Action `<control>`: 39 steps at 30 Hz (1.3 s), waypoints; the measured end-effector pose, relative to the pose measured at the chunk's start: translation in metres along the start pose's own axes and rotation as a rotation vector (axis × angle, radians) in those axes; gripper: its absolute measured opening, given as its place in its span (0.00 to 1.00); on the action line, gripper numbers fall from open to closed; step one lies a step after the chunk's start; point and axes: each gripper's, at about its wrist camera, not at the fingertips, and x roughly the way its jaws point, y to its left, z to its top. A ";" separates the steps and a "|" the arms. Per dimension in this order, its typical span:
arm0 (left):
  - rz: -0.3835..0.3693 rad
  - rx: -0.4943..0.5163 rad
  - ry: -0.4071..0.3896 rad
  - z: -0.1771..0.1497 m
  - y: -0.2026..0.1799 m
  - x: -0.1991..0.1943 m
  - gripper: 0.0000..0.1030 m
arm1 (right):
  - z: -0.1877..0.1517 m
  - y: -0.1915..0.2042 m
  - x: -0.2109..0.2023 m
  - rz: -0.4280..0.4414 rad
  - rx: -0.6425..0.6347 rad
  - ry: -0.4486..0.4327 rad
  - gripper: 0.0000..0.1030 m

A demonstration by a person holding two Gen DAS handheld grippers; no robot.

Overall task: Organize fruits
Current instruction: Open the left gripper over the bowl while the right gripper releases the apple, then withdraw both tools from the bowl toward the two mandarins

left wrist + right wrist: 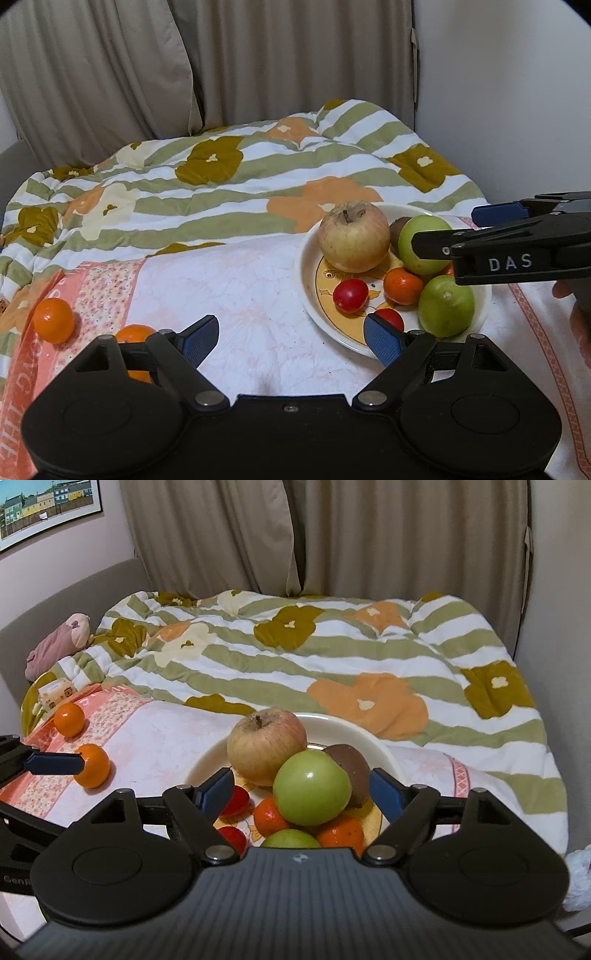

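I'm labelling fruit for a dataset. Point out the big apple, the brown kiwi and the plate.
big apple (266, 751), right wrist view, its front skin.
brown kiwi (351, 766), right wrist view, its upper side.
plate (308, 280), left wrist view, its left rim.

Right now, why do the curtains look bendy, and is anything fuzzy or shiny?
In both wrist views the fisheye lens bows the curtains and darkens the corners. In the right wrist view the green apple shows a small glare spot, and the gripper body at the bottom looks soft. The light is dim and warm.

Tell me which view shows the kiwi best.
Right wrist view: the brown kiwi shows most of its side behind the green fruit. Left wrist view shows only a sliver between apple and green fruit.
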 end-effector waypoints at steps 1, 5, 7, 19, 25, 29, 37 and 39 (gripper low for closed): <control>0.004 0.001 -0.007 0.000 0.001 -0.005 0.86 | 0.001 0.002 -0.005 -0.005 -0.009 -0.004 0.93; 0.019 -0.004 -0.042 0.002 0.005 -0.026 0.86 | 0.003 0.012 -0.025 -0.003 -0.029 -0.017 0.93; 0.024 -0.009 -0.065 0.004 0.010 -0.038 0.86 | 0.007 0.017 -0.036 -0.008 -0.031 -0.026 0.93; 0.094 -0.050 -0.137 -0.007 0.062 -0.099 0.86 | 0.017 0.065 -0.094 -0.041 0.027 -0.047 0.99; 0.127 -0.076 -0.131 -0.020 0.096 -0.110 0.91 | 0.017 0.097 -0.102 -0.075 0.077 -0.060 1.00; 0.154 -0.070 -0.132 -0.029 0.119 -0.114 0.97 | 0.017 0.122 -0.098 -0.075 0.078 -0.067 1.00; 0.143 -0.045 -0.116 -0.037 0.172 -0.112 0.97 | 0.021 0.178 -0.081 -0.068 0.106 -0.043 1.00; 0.144 -0.029 -0.116 -0.037 0.185 -0.109 0.97 | 0.022 0.191 -0.076 -0.067 0.123 -0.037 1.00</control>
